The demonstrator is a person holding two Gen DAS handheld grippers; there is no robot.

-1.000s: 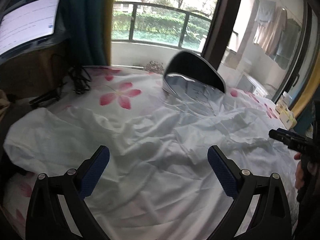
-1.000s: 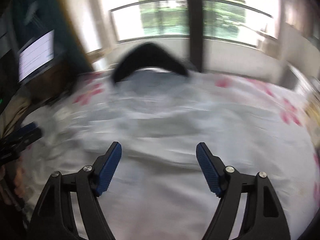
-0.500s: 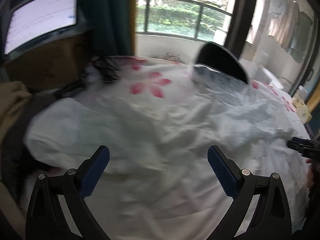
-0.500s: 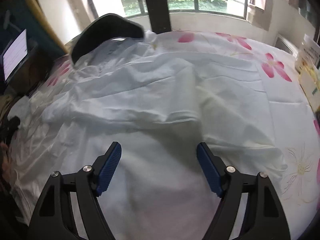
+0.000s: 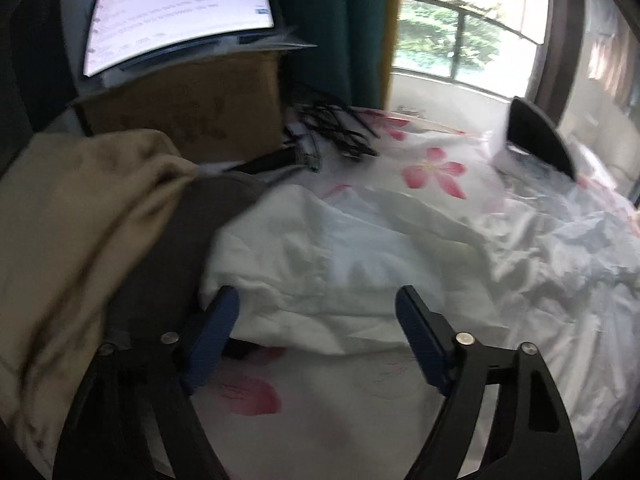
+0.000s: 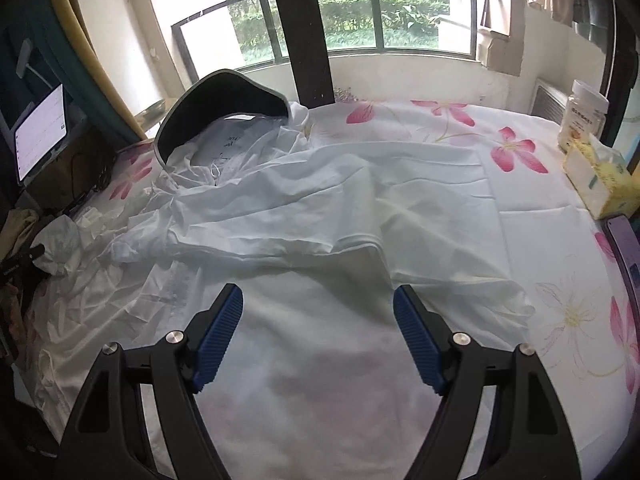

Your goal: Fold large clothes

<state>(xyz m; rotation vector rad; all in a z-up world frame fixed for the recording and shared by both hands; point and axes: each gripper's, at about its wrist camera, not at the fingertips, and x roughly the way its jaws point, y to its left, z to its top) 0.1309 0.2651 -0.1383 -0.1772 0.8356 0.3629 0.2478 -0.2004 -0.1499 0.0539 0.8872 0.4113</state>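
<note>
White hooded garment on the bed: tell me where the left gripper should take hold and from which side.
Grip the bunched sleeve end of the white garment, coming from above at its near edge. The left gripper is closing around that raised fold, whose lifted lip gives the fingers something to pinch.

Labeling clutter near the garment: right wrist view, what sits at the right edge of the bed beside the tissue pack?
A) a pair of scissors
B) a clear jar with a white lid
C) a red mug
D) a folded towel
B: a clear jar with a white lid stands just behind the yellow tissue pack at the right edge of the floral bedsheet; no towel, mug or scissors there.
</note>
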